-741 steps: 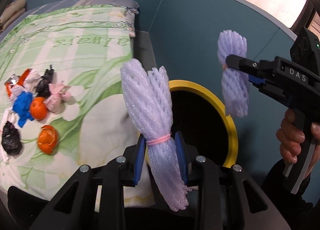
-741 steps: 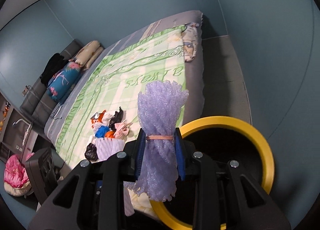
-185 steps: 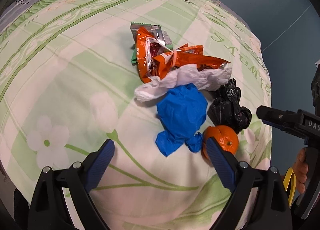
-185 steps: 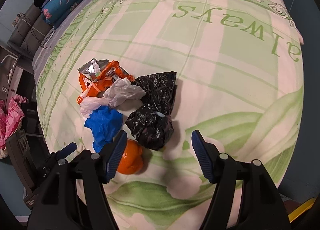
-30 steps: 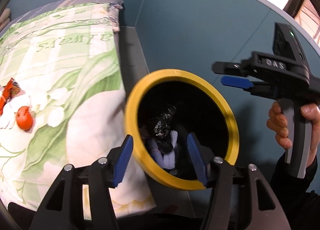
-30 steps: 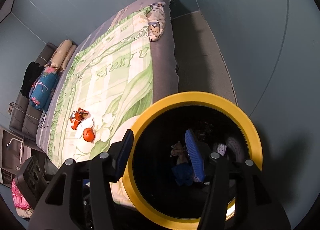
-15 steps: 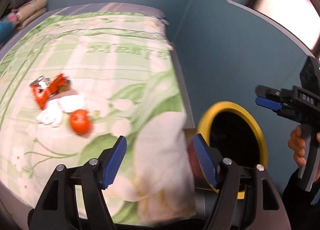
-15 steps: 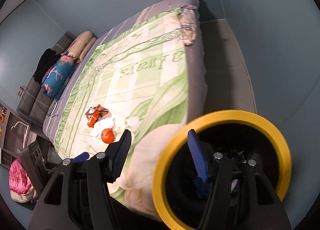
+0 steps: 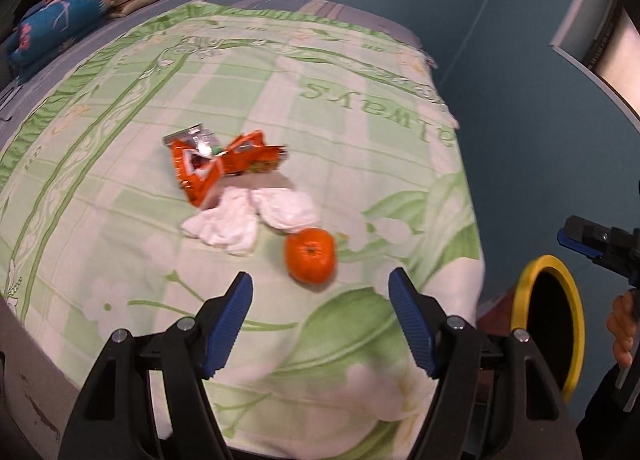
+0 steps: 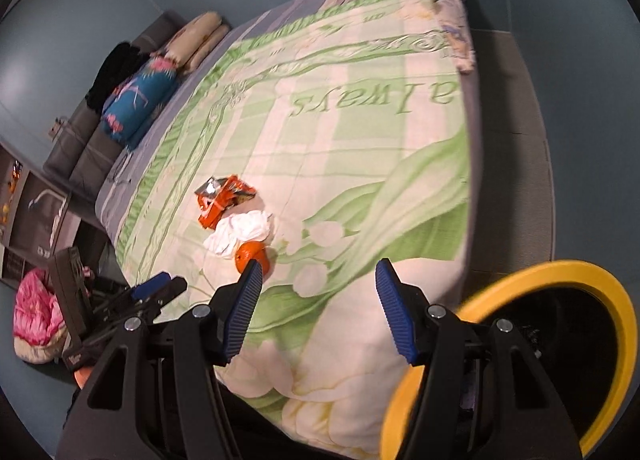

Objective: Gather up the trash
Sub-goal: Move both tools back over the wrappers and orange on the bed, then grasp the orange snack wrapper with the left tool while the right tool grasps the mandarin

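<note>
Three pieces of trash lie on the green floral bed cover (image 9: 360, 108): an orange snack wrapper (image 9: 216, 168), a crumpled white tissue (image 9: 248, 220) and an orange peel ball (image 9: 310, 255). My left gripper (image 9: 320, 324) is open and empty, just in front of the orange ball. My right gripper (image 10: 318, 304) is open and empty, above the bed's corner, farther from the trash (image 10: 240, 220). The yellow-rimmed black bin (image 10: 552, 340) stands on the floor at the bed's corner, also seen in the left wrist view (image 9: 552, 320). The right gripper's tip (image 9: 592, 240) shows above it.
Folded pillows and a blue floral bundle (image 9: 60, 20) lie at the head of the bed. A pink bag (image 10: 36, 316) and shelves stand on the floor beside the bed. Grey floor (image 10: 512, 140) runs along the bed's foot, by the blue wall.
Both grippers have swung away from the bin toward the bed. The left gripper now faces the remaining trash closely and its jaws stand wider.
</note>
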Motion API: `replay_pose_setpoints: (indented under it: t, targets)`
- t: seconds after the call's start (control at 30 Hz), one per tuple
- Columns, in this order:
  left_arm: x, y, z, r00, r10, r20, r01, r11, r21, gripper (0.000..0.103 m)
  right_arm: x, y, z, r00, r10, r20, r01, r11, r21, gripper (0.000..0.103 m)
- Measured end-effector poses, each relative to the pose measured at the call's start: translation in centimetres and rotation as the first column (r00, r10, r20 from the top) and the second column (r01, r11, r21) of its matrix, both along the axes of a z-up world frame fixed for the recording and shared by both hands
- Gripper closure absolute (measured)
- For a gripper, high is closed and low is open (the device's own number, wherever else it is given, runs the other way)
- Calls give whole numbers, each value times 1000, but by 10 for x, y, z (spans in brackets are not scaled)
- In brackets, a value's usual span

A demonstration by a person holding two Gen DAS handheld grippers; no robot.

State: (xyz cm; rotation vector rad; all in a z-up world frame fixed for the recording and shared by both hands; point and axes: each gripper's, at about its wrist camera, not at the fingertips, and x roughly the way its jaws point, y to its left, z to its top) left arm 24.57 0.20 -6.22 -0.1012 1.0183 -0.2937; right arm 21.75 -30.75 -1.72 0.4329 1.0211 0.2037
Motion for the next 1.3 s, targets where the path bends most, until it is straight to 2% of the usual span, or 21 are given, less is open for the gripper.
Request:
replay_pose_setpoints:
  t: [0.33, 0.77, 1.0, 1.3]
  targets:
    - [45, 49, -29, 993, 103, -51, -100, 993, 55, 36, 50, 54, -35, 990, 112, -85, -113, 994, -11, 47]
    - [114, 90, -49, 971, 215, -101, -209, 976, 61, 36, 97, 107, -75, 956, 235, -173, -241, 971, -9, 47]
    - [158, 113, -59, 956, 265, -128, -265, 964, 15, 36, 111, 136, -88, 931, 305, -201, -311, 950, 0, 47]
    - [182, 116, -87, 947, 260, -190, -272, 961, -43, 36, 119, 165, -105, 901, 362, -239, -373, 928, -1, 47]
